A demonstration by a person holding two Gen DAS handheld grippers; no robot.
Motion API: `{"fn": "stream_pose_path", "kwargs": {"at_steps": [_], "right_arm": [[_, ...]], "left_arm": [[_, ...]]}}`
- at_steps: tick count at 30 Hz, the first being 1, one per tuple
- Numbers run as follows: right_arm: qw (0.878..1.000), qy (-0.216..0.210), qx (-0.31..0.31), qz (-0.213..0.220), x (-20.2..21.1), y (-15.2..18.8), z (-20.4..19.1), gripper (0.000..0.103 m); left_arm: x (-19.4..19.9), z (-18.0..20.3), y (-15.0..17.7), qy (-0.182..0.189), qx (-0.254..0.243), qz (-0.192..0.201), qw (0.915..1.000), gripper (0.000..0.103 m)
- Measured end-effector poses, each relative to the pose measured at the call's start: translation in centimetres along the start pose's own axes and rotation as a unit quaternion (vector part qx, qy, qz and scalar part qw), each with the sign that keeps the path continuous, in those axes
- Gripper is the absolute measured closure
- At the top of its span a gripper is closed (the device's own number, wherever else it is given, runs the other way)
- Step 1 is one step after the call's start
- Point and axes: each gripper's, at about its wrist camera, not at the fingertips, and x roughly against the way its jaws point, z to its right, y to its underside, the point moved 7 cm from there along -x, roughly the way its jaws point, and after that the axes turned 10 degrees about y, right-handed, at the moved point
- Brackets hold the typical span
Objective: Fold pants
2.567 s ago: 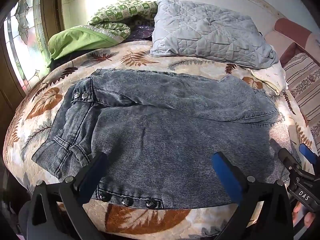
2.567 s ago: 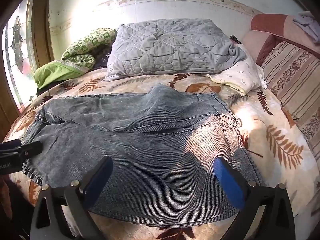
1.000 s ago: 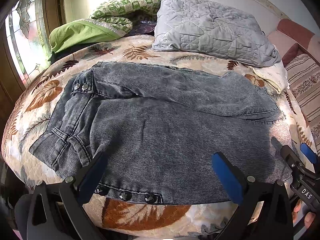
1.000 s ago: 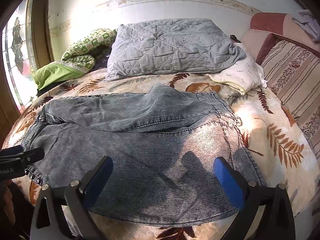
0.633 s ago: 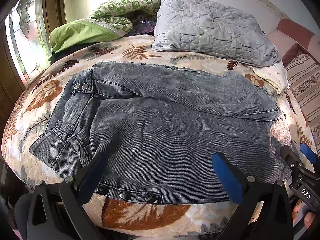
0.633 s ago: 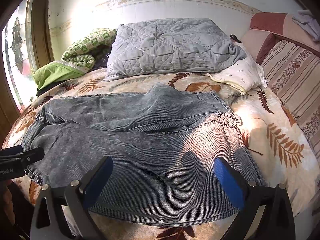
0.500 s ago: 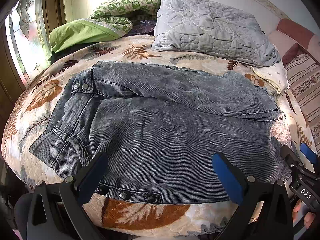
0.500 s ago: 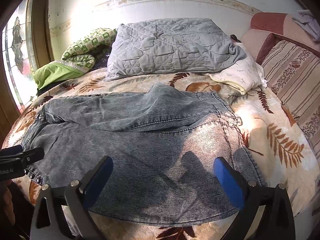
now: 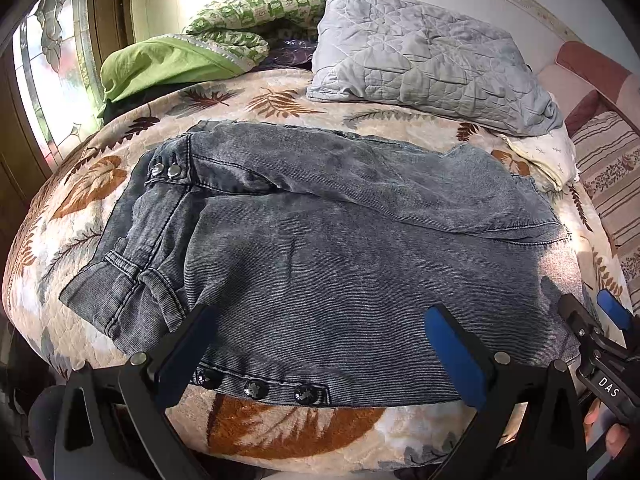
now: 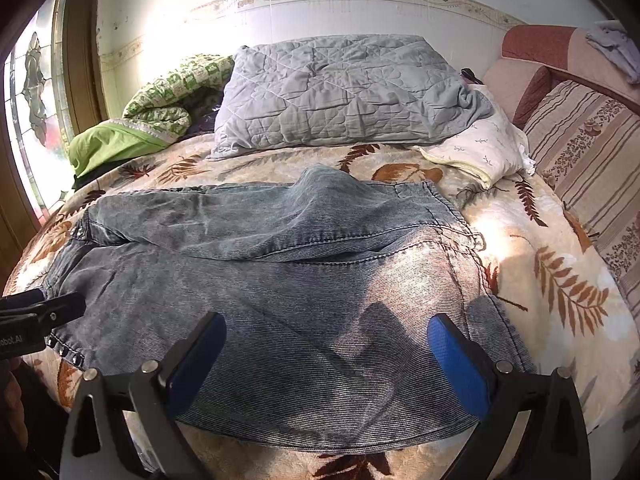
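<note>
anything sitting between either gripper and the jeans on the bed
Nothing visible. The jeans lie flat on the leaf-print blanket, bare on top, and both the left gripper and right gripper are open just over the near edge.

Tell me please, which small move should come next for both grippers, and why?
Probably lower both onto the near edge of the grey washed denim pants and pinch it. The left gripper and the right gripper are open and hold nothing, and the pants lie flat on the leaf-patterned bedspread, unfolded lengthwise.
</note>
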Motion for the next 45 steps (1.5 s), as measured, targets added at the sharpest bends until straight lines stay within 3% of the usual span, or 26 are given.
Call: {"fn": "stream_pose_path", "kwargs": {"at_steps": [3,5,7,9,12,15,17,19,22,24,26,28,30,31,32,33,34,37,40,42,45], "right_arm": [[0.999,-0.027,-0.011,-0.028,-0.1,0.6,0.0,0.001],[0.993,-0.088,-0.047,-0.067,0.4,1.6,-0.2,0.001],[0.97,-0.175,-0.115,-0.126,0.8,3.5,-0.1,0.001],[0.94,-0.219,-0.188,-0.18,0.4,5.4,1.0,0.001],[0.916,-0.204,-0.268,-0.217,-0.8,7.0,4.6,0.001],[0.894,-0.185,-0.346,-0.216,-1.5,7.0,8.9,0.001],[0.871,-0.18,-0.402,-0.218,-2.4,7.2,11.5,0.001],[0.843,-0.196,-0.45,-0.221,-3.3,7.0,13.0,0.004],[0.824,-0.199,-0.483,-0.22,-4.6,6.6,14.0,0.005],[0.824,-0.19,-0.49,-0.212,-5.1,6.2,14.6,0.009],[0.828,-0.174,-0.49,-0.21,-5.4,6.1,15.1,0.02],[0.837,-0.155,-0.481,-0.212,-5.7,6.2,15.5,0.043],[0.843,-0.141,-0.472,-0.215,-6.0,6.6,15.8,0.058],[0.849,-0.137,-0.463,-0.214,-6.0,6.7,15.9,0.066],[0.856,-0.13,-0.453,-0.212,-5.9,6.8,16.1,0.069],[0.867,-0.119,-0.437,-0.209,-5.8,6.5,16.1,0.079],[0.882,-0.103,-0.414,-0.202,-5.5,6.3,16.1,0.087],[0.928,-0.054,-0.33,-0.167,-3.8,4.2,15.6,0.091],[0.965,0.02,-0.226,-0.128,-1.4,2.0,14.6,0.091],[0.975,0.055,-0.182,-0.116,-0.1,1.4,14.3,0.091],[0.977,0.097,-0.12,-0.145,-0.6,2.8,14.2,0.09]], "left_arm": [[1.3,-3.7,-0.3,-0.013,0.059,0.026,0.9979,0.0],[1.8,-7.4,0.0,-0.023,0.124,0.032,0.9915,0.0],[1.9,-10.9,0.7,-0.031,0.189,0.032,0.981,0.0],[1.4,-13.3,1.6,-0.041,0.229,0.017,0.9723,0.0],[0.3,-14.9,2.6,-0.045,0.249,-0.01,0.9673,0.0],[0.0,-15.4,2.6,-0.038,0.251,-0.005,0.9674,0.0],[-0.4,-15.5,2.7,-0.019,0.262,-0.01,0.9647,0.0],[-0.9,-15.6,2.8,-0.007,0.261,-0.01,0.9652,0.0],[-1.8,-15.6,3.0,0.002,0.26,-0.028,0.9651,0.0],[-1.7,-15.7,3.0,0.007,0.269,-0.02,0.9629,0.0],[-1.6,-15.7,3.3,0.009,0.264,-0.02,0.9641,0.0],[-1.7,-15.4,3.4,0.002,0.254,-0.02,0.967,0.0],[-1.7,-15.2,3.3,0.002,0.247,-0.032,0.9686,0.0],[-1.5,-15.4,3.2,0.002,0.256,-0.029,0.9661,0.005],[-1.1,-15.8,3.0,-0.013,0.266,-0.023,0.9637,0.033],[-0.6,-16.1,2.7,-0.02,0.265,-0.016,0.9639,0.05],[-0.4,-16.3,2.3,-0.021,0.263,-0.012,0.9646,0.097],[0.2,-16.8,1.7,-0.019,0.267,0.0,0.9636,0.097],[2.7,-15.7,1.0,-0.052,0.22,0.051,0.9727,0.097],[3.8,-14.8,0.9,-0.063,0.196,0.068,0.9763,0.097],[2.4,-14.7,1.8,-0.076,0.19,0.031,0.9784,0.096]]}}
